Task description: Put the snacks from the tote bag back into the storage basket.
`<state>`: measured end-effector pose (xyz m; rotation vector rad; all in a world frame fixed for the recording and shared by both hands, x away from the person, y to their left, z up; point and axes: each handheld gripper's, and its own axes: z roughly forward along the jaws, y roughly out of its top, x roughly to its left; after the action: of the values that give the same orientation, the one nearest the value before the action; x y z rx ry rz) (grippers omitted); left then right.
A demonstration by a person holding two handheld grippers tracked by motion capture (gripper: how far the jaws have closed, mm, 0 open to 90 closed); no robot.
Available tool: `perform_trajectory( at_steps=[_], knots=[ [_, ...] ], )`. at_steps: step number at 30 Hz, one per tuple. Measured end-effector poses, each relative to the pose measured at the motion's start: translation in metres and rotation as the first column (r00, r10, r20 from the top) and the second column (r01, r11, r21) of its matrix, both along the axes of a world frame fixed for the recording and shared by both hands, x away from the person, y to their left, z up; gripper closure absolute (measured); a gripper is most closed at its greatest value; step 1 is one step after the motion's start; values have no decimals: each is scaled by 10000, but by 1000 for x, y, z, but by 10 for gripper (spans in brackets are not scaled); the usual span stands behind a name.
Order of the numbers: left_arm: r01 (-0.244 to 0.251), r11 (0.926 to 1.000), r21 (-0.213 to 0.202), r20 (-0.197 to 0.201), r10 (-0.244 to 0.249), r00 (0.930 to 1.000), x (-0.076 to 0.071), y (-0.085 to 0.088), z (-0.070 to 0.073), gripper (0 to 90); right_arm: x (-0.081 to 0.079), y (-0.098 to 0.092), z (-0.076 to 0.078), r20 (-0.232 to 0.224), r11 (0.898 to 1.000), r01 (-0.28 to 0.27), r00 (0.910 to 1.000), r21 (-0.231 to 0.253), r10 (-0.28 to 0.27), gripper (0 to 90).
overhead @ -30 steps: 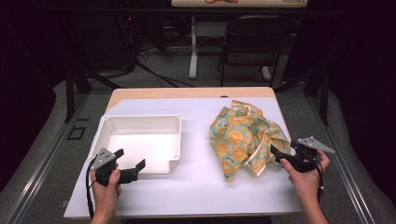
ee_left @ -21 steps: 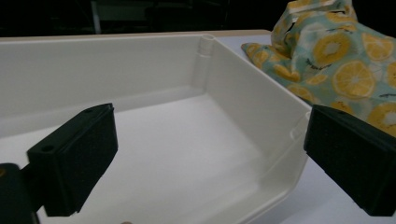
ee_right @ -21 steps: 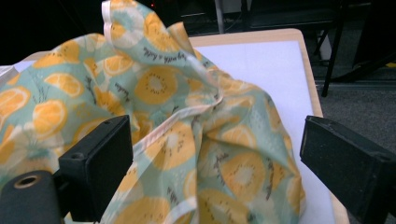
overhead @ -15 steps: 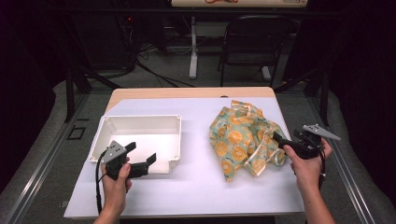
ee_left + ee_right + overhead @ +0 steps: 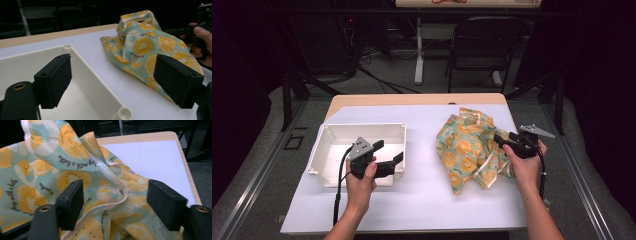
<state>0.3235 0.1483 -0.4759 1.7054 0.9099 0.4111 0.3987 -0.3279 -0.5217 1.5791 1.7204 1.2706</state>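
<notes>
A crumpled cloth (image 5: 467,147) printed with orange slices on pale green lies on the right half of the white table top. My right gripper (image 5: 498,138) pushes into its right side. In the right gripper view the jaws (image 5: 115,192) stand apart around a raised hemmed fold of the cloth (image 5: 50,170); they have just been closing and the pads do not press it. My left gripper (image 5: 389,152) hovers over the near right corner of a white plastic tub (image 5: 362,126). Its jaws (image 5: 113,67) have just been closing too, with nothing between them, and point toward the cloth (image 5: 142,47).
The tub (image 5: 95,75) has nothing inside it. The other hand and its gripper (image 5: 190,30) show beyond the cloth in the left gripper view. The table's right edge (image 5: 514,130) runs just beside my right hand. A black chair (image 5: 484,45) stands on the floor behind the table.
My left hand has lifted and moved right, from the tub's near left to its near right corner. My right hand has moved away from me and left into the cloth. Both pairs of jaws stand narrower.
</notes>
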Motion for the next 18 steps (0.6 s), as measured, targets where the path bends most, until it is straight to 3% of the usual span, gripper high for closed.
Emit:
perform_trajectory(
  at_steps=[3,5,7,8,9,12,13,15,18],
  knots=[
    [315,9994,-145,-186,-318,9993,2,-9,-4,159,3,0,-3,-140,9998,-111,9998,-141,109,358],
    [473,9986,-247,-333,-481,9983,2,-15,-8,158,6,2,-8,-148,9998,132,9998,-152,-134,482],
    [542,9978,-377,-416,-558,9976,2,-20,-12,158,4,0,-9,-142,9996,191,9997,-184,-193,661],
    [560,9977,-370,-414,-575,9975,1,-21,-12,158,3,-1,-9,-152,9999,73,9999,-151,-75,716],
    [560,9977,-370,-414,-575,9975,1,-21,-12,158,3,-1,-9,-152,9999,73,9999,-151,-75,716],
    [495,9982,-330,-397,-508,9979,0,-21,-13,159,-2,-1,-6,-26,9994,-313,9995,-133,312,891],
    [457,9986,-264,-386,-467,9982,0,-21,-13,159,-6,0,-3,98,9983,-582,9983,33,582,900],
    [448,9987,-262,-381,-457,9982,0,-21,-13,159,-10,1,1,232,9968,-799,9965,-77,800,900],
    [440,9988,-192,-334,-446,9984,-2,-21,-12,159,-17,6,7,566,9962,-865,9946,-78,868,900]
  ],
)
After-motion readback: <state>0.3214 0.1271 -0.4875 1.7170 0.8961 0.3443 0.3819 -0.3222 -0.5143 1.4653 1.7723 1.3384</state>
